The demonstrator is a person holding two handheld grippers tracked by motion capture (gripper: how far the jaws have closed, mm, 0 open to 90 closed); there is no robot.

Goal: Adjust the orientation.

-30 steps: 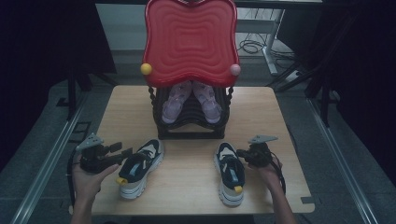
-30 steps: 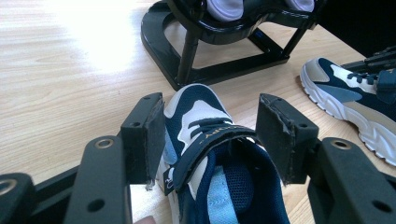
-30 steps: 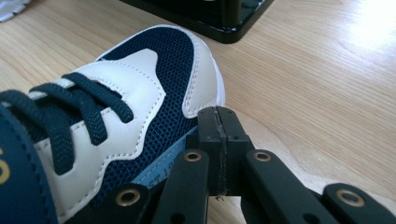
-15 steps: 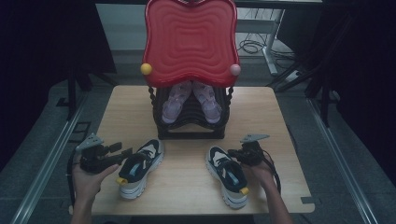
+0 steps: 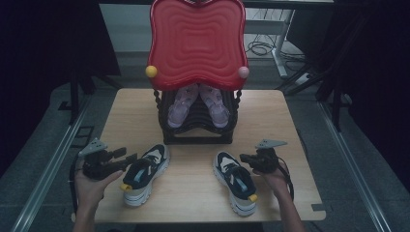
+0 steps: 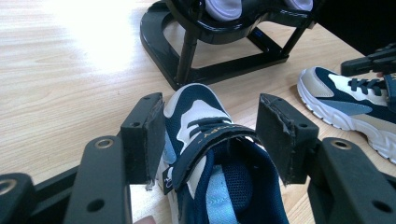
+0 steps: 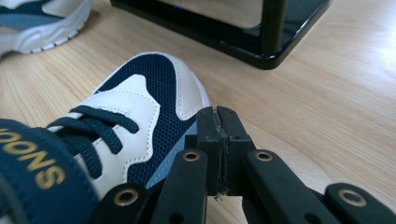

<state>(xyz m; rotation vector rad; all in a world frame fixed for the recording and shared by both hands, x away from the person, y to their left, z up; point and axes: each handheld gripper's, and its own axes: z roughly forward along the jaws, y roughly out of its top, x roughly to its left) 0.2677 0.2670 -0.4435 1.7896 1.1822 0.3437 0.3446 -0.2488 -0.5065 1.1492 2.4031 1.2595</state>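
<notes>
Two navy, white and light-blue sneakers lie on the wooden table point(image 5: 193, 193). The left sneaker point(image 5: 145, 173) point(image 6: 219, 158) points toward the rack, and my left gripper point(image 5: 128, 158) point(image 6: 212, 137) stands open with one jaw on each side of its strap and collar. The right sneaker point(image 5: 235, 181) point(image 7: 140, 102) lies with its toe angled to the far left. My right gripper point(image 5: 243, 158) point(image 7: 218, 140) is shut, pads pressed together with nothing between them, right against that sneaker's outer side.
A black shoe rack point(image 5: 198, 123) point(image 6: 210, 51) point(image 7: 261, 32) with a red wavy top point(image 5: 197, 41) stands at the table's middle back and holds a pair of lilac sandals point(image 5: 198, 104). Bare wood lies between the sneakers and toward both side edges.
The right gripper has shifted a little to the left, and the right sneaker has turned so that its toe points more to the left. The left gripper and its sneaker have stayed put.
</notes>
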